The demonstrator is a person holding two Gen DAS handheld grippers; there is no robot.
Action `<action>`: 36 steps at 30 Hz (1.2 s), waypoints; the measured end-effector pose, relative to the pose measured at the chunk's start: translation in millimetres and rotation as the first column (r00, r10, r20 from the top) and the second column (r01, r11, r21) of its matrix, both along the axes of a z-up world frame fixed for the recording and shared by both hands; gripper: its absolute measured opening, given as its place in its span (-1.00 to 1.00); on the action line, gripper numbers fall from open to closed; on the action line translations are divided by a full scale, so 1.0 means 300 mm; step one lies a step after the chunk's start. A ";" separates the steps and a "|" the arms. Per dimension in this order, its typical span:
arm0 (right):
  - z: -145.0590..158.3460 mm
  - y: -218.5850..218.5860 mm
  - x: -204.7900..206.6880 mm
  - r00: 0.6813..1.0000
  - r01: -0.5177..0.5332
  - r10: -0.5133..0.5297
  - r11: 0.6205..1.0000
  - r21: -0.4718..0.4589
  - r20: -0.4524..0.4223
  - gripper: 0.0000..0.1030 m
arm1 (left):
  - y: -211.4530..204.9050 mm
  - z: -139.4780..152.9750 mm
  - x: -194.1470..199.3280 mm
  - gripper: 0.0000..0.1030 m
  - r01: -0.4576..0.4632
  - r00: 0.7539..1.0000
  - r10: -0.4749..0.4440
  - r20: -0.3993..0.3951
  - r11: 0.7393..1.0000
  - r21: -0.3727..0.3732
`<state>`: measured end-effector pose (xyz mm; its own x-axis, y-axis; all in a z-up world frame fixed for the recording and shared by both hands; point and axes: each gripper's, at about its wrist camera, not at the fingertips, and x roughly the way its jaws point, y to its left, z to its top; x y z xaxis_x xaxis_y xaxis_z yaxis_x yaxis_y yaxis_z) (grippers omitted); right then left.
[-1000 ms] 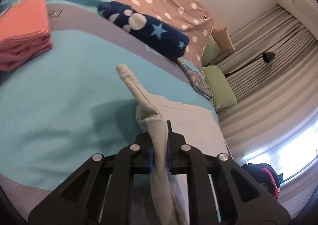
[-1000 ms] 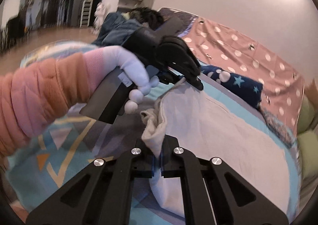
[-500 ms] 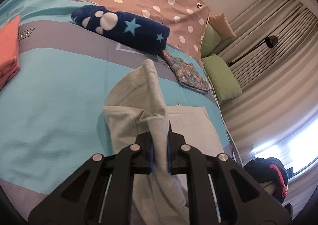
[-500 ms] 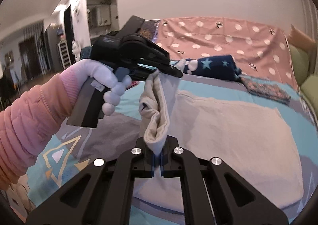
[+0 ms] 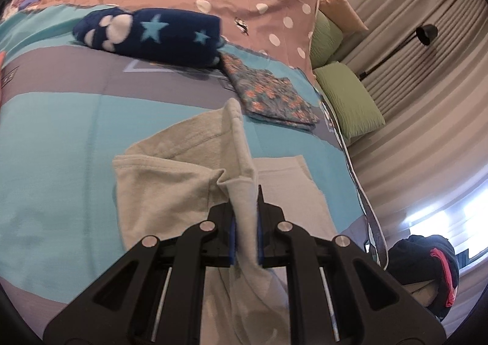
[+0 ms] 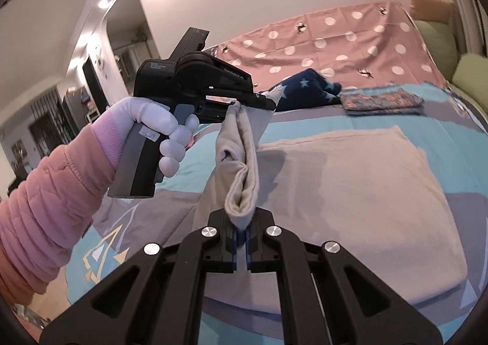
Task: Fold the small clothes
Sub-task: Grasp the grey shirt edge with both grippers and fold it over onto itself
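Between both claws: beige garment (image 6: 241, 162) edge lifted over bed (image 5: 55, 131); left claw (image 5: 245, 220) clamped on cloth; right claw (image 6: 242, 241) pinching same edge, nearly closed; rest lies ahead on bed; step: mid-fold; next: carry edge over, align, lower, release.

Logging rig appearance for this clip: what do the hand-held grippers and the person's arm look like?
Both hand-held grippers, left and right, are matte black with blue pads and silver screws. The left one's body carries small white lettering and a grey grip with a sticker. The left hand wears a white glove and quilted pink sleeve.
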<state>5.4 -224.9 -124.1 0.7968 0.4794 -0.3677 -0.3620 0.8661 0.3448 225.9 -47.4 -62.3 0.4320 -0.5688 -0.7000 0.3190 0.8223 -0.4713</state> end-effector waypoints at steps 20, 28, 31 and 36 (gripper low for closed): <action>-0.150 -0.455 -0.092 0.957 0.270 -0.243 0.944 0.188 -0.156 -0.94 | -0.629 -0.115 0.024 -0.81 0.158 0.987 -0.150 -0.055 0.970 0.184; -0.201 -0.512 -0.110 0.936 0.324 -0.277 0.919 0.226 -0.217 -0.94 | -0.756 -0.190 0.022 -0.80 0.183 0.983 -0.175 -0.055 0.941 0.283; -0.215 -0.518 -0.105 0.929 0.334 -0.283 0.917 0.218 -0.237 -0.94 | -0.768 -0.186 0.032 -0.68 0.185 0.983 -0.182 -0.034 0.950 0.252; -0.263 -0.517 -0.096 0.915 0.339 -0.275 0.921 0.192 -0.297 -0.90 | -0.778 -0.081 -0.018 -0.31 0.246 0.963 -0.264 0.059 0.945 0.213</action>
